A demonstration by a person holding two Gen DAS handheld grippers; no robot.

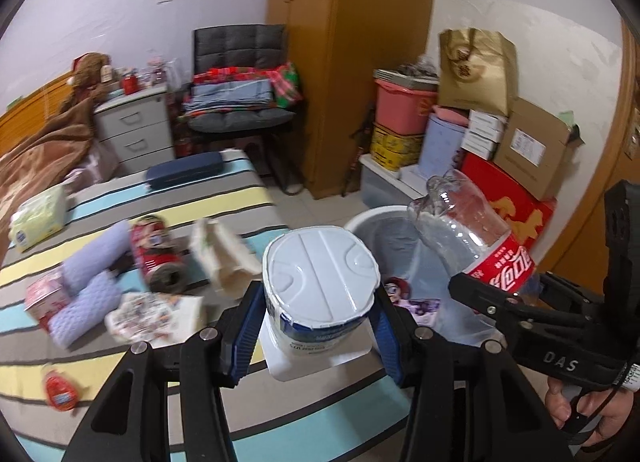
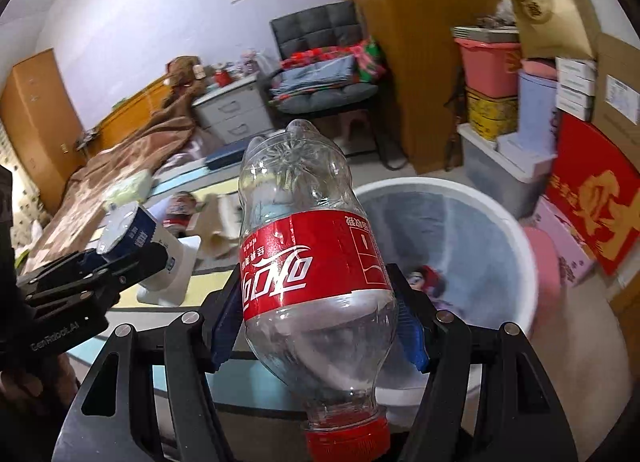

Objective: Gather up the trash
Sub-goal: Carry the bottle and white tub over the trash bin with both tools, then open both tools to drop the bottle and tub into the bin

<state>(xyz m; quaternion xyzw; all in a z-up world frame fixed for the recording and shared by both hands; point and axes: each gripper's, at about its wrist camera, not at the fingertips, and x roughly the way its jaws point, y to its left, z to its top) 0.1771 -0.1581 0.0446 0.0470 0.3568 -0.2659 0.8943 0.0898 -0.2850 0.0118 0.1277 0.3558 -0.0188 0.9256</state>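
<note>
My left gripper [image 1: 316, 326] is shut on a white and blue milk carton [image 1: 320, 282], held bottom-forward above the bed's edge; it also shows in the right wrist view [image 2: 132, 238]. My right gripper [image 2: 316, 326] is shut on an empty clear cola bottle [image 2: 308, 270] with a red label, cap toward the camera, held near the rim of a white trash bin [image 2: 500, 222]. The bottle [image 1: 472, 238] and bin [image 1: 372, 218] also show in the left wrist view. A crushed red can [image 1: 156, 254], crumpled beige paper [image 1: 224, 258], a printed wrapper [image 1: 148, 314] and a small red packet [image 1: 60, 388] lie on the striped bed.
The bin holds a picture wrapper [image 2: 428, 282] and has a grey liner. Lilac socks [image 1: 88, 286], a tissue pack [image 1: 38, 220] and a dark blue case [image 1: 184, 174] lie on the bed [image 1: 248, 198]. Stacked boxes [image 1: 508, 166], a wardrobe [image 1: 352, 62] and a chair [image 1: 240, 102] stand behind.
</note>
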